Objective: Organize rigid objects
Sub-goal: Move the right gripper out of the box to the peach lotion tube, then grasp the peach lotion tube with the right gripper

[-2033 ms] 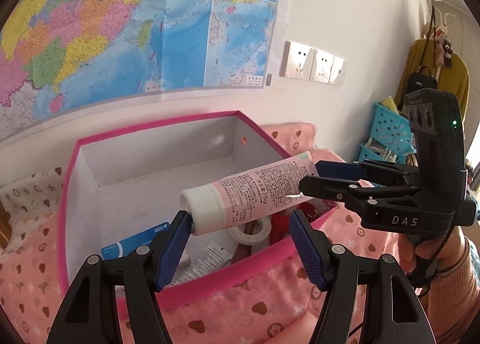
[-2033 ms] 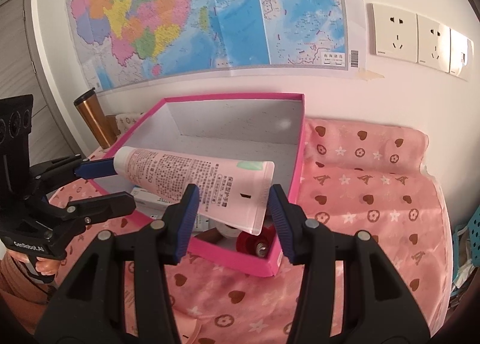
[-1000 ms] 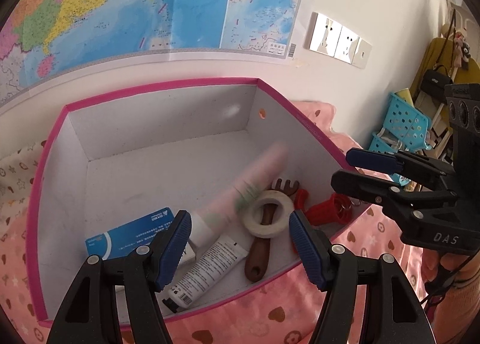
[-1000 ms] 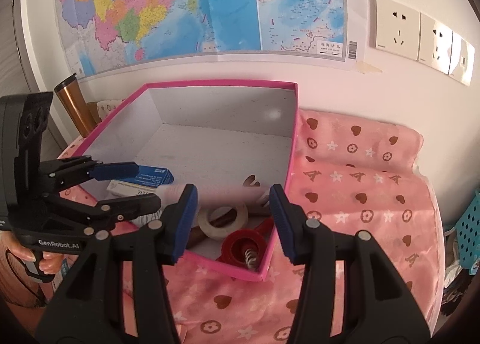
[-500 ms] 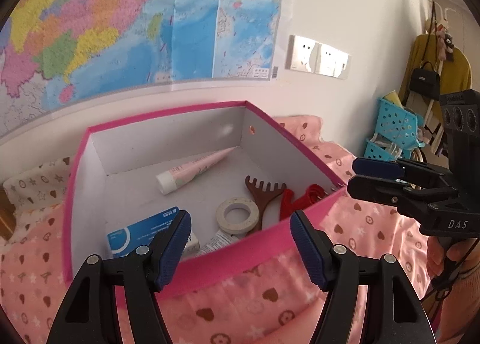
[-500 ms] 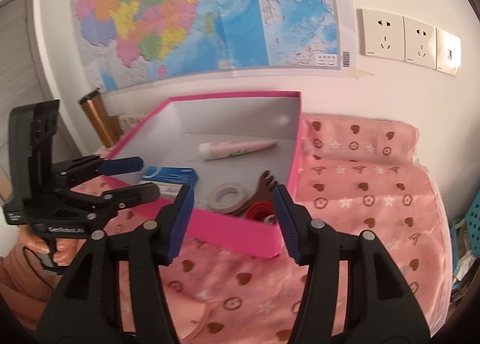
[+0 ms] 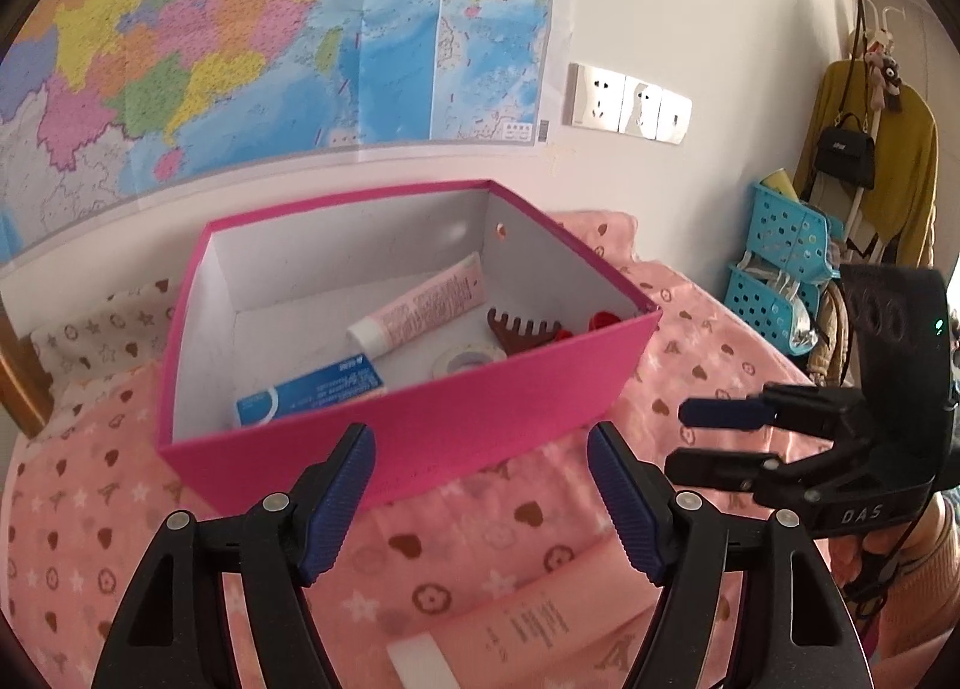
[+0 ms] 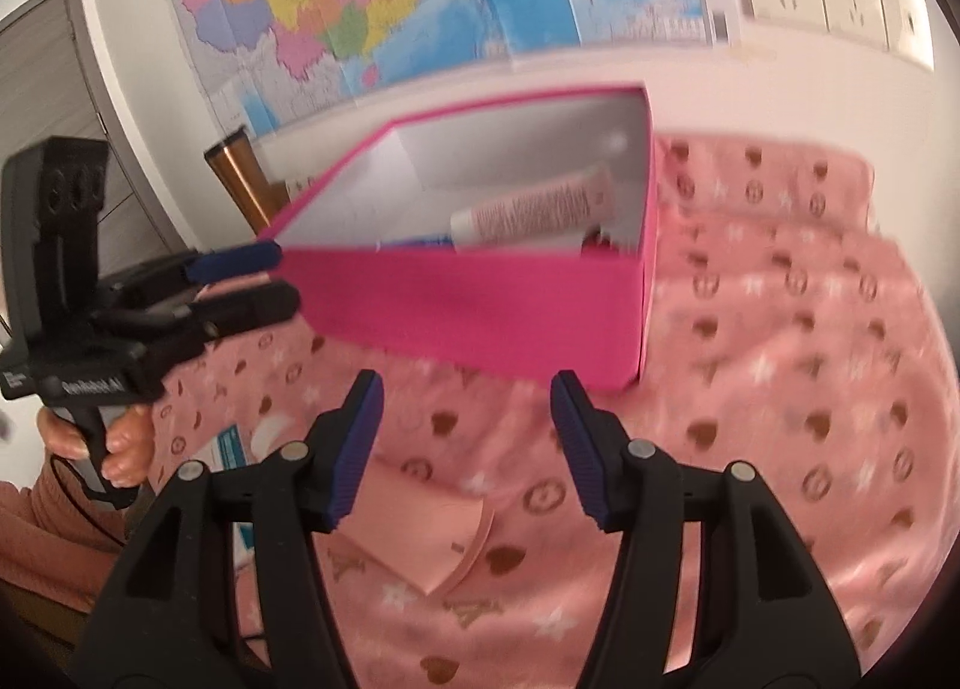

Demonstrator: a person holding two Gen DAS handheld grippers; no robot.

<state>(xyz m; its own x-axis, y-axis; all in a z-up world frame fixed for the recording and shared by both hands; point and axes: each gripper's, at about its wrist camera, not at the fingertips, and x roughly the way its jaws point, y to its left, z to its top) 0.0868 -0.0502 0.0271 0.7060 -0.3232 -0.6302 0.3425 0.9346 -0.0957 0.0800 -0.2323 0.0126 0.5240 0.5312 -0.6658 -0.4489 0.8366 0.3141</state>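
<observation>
Left wrist view, nearest first: the left gripper (image 7: 480, 485) has its jaws apart and has just been opening further, with nothing between them. Just below it a peach-pink tube (image 7: 528, 623) lies flat on the heart-print pink cloth (image 7: 90, 509), on the near side of the pink storage box (image 7: 420, 437); judging by the task, this looks like the next thing to go in. To the right of the box hovers the right gripper (image 7: 690, 437), also apart and empty.

Inside the box, from its near wall back: a blue carton (image 7: 312, 392), a roll of white tape (image 7: 468, 359), a brown comb-like tool (image 7: 522, 329), something red (image 7: 603, 320) half hidden by the wall, and a pale pink tube (image 7: 420, 311) lying slantwise towards the far corner.

To do the pick well, I would lower the jaws astride the tube across its body, not along it, close gently so the soft wall does not buckle or squirt, lift clear of the box rim and set it down in the open floor left of the other tube. Beyond the box hangs a wall map (image 7: 240, 41).
</observation>
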